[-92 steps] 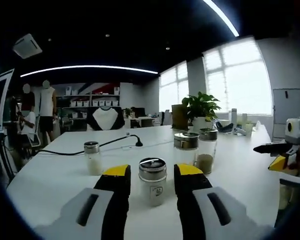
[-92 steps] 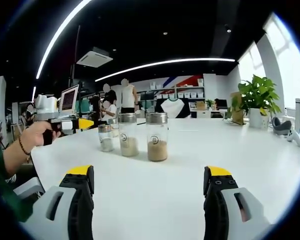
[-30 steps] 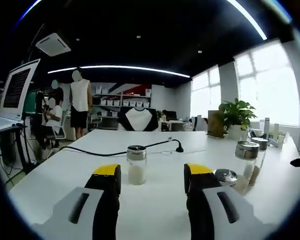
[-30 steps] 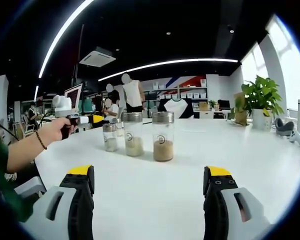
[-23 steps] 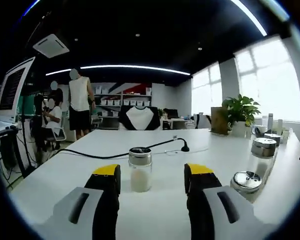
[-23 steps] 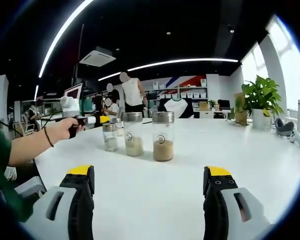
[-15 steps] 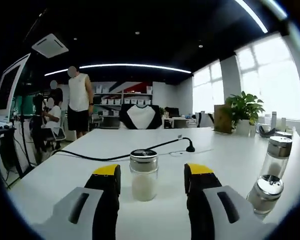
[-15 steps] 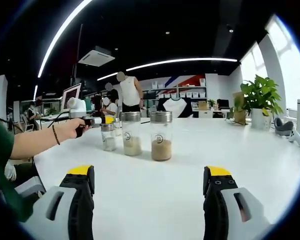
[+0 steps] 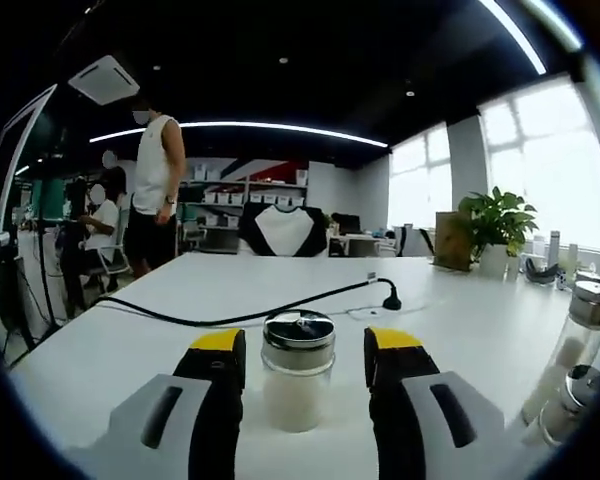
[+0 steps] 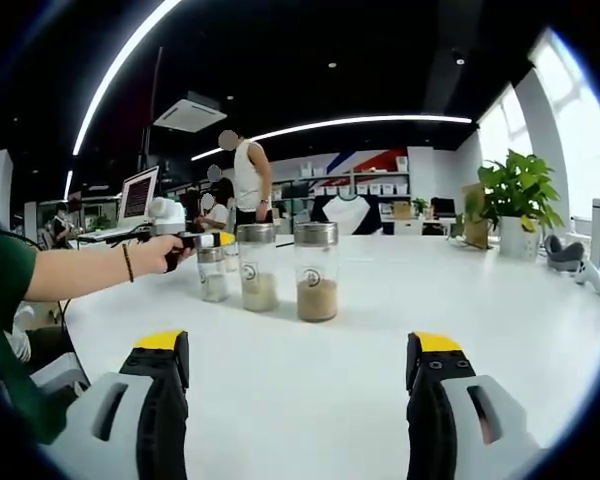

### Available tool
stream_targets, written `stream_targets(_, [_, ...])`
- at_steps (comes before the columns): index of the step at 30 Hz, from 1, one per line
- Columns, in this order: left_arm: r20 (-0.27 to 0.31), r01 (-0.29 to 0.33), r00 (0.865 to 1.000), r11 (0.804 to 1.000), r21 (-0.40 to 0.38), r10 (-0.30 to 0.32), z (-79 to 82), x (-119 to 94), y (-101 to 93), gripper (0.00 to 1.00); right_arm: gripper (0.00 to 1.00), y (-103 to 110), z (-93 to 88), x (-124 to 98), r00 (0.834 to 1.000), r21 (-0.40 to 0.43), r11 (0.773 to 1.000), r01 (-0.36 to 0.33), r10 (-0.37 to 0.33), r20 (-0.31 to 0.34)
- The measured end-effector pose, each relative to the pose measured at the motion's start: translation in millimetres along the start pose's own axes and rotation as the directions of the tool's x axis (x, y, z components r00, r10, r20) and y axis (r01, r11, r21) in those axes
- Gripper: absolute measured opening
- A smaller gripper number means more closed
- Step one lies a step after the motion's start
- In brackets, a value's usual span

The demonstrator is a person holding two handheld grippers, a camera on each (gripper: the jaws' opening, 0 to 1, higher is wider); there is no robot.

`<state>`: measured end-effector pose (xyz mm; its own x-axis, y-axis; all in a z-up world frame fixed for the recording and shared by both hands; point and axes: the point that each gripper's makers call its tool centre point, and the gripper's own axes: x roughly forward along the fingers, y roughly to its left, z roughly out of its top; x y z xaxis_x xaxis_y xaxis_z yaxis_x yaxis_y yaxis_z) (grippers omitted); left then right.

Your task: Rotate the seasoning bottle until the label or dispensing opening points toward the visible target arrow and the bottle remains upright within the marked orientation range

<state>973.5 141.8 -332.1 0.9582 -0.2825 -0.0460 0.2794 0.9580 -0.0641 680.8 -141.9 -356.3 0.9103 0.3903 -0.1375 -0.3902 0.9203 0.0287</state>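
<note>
A small glass seasoning bottle [image 9: 297,392] with white contents and a metal lid stands upright on the white table [image 9: 110,350]. My left gripper [image 9: 305,341] is open, with the bottle between its yellow-tipped jaws and a small gap on each side. In the right gripper view, a hand holds the left gripper [image 10: 198,240] at the small bottle [image 10: 213,283]. Beside it stand two taller bottles [image 10: 258,266] [image 10: 316,271] with beige and brown contents. My right gripper [image 10: 298,348] is wide open over bare table, well short of the bottles.
A black cable [image 9: 240,317] runs across the table behind the small bottle. Two more bottles [image 9: 583,322] [image 9: 568,402] stand at the right edge of the left gripper view. A potted plant [image 10: 518,195] sits far right. People stand by desks in the background.
The left gripper swung away from the other bottles and closed in on the small white-filled bottle, which now sits between its jaws. The right gripper has stayed put.
</note>
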Motion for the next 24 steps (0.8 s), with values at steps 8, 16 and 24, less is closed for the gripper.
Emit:
stream_targets(8, [-0.004, 0.013, 1.0, 1.0, 0.025, -0.013, -0.6, 8.7, -5.2, 0.44, 0.91, -2.6, 2.1, -2.0, 1.0, 0.0, 1.0, 0.009, -0.009, 0.003])
stream_targets(16, [-0.022, 0.003, 1.0, 0.998, 0.07, -0.001, -3.3, 12.4, 0.6, 0.34, 0.91, -1.5, 0.2, -1.2, 1.0, 0.004, 1.0, 0.005, -0.005, -0.002])
stream_targets(24, [-0.023, 0.004, 1.0, 0.997, 0.081, -0.002, -3.6, 21.7, 7.8, 0.33, 0.91, -2.5, 0.3, -1.5, 1.0, 0.006, 1.0, 0.007, -0.007, -0.001])
